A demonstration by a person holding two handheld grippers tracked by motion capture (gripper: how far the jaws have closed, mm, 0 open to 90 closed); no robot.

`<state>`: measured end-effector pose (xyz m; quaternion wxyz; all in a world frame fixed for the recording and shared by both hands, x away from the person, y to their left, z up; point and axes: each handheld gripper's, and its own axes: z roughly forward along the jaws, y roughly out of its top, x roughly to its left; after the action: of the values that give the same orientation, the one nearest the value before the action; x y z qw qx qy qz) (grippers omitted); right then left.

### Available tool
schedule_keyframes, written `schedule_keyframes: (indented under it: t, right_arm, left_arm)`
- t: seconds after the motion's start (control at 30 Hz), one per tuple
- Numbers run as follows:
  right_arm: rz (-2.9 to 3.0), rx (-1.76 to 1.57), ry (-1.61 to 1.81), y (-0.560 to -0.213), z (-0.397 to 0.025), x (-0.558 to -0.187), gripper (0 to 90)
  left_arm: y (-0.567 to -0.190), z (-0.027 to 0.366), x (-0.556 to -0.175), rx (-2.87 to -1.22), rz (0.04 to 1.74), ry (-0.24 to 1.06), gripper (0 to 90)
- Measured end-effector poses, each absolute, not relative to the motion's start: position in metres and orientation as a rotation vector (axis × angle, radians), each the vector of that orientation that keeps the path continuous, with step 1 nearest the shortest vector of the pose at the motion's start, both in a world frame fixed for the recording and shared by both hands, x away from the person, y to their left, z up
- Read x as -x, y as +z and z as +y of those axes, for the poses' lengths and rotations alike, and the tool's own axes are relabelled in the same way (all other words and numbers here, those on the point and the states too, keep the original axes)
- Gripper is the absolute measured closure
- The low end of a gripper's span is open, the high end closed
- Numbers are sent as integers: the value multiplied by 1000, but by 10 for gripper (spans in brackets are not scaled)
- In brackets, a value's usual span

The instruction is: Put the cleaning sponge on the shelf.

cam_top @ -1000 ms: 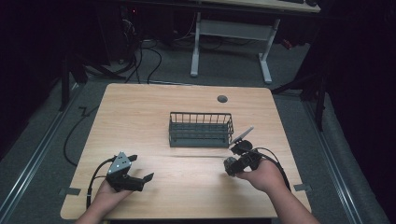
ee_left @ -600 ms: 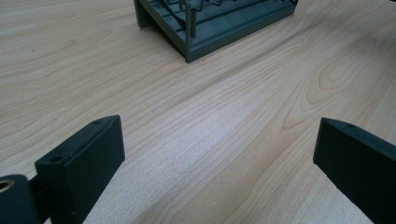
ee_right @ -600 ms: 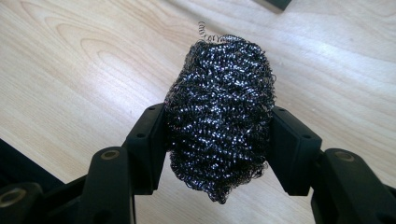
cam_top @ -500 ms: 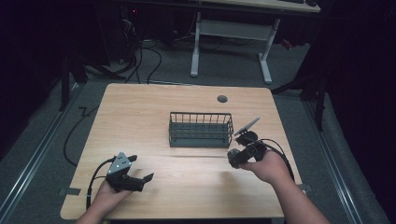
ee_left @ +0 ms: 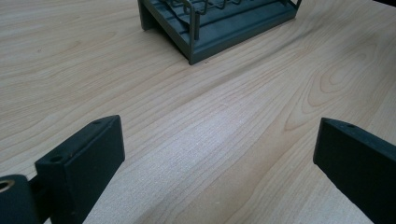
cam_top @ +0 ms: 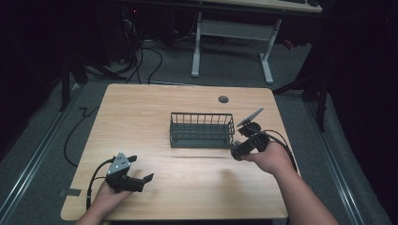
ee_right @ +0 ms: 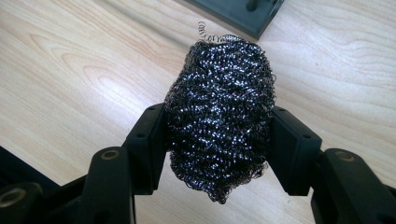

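Steel wool, the scourer (ee_right: pixel 218 116) we clamp in our right gripper (ee_right: pixel 219 135), hangs over the table (cam_top: pixel 141 112) beside the basket (cam_top: pixel 202 130), unlabelled; our left gripper (ee_left: pixel 210 154) gapes empty.

- A light wooden table (cam_top: pixel 141 117) with a visible grain stands on a grey floor (cam_top: pixel 42 150).
- A small round grommet hole (cam_top: pixel 223 99) sits near the table's far edge, right of centre.
- Beyond the table, at the far side of the room, a white-legged desk frame (cam_top: pixel 234 33) stands.
- Black cables (cam_top: pixel 145 56) lie tangled on the floor at far left.
- A strip of grey tape (cam_top: pixel 69 192) sticks to the floor by the near left corner.
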<state>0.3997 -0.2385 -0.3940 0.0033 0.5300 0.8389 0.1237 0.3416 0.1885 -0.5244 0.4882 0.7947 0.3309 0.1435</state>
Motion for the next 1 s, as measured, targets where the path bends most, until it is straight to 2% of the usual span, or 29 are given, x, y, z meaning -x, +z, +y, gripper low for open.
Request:
schedule_keyframes:
  t: [1.0]
  right_arm:
    - [2622, -1687, 388, -357, -231, -435, 434]
  left_arm:
    - [-525, 188, -342, -1936, 803, 343, 26]
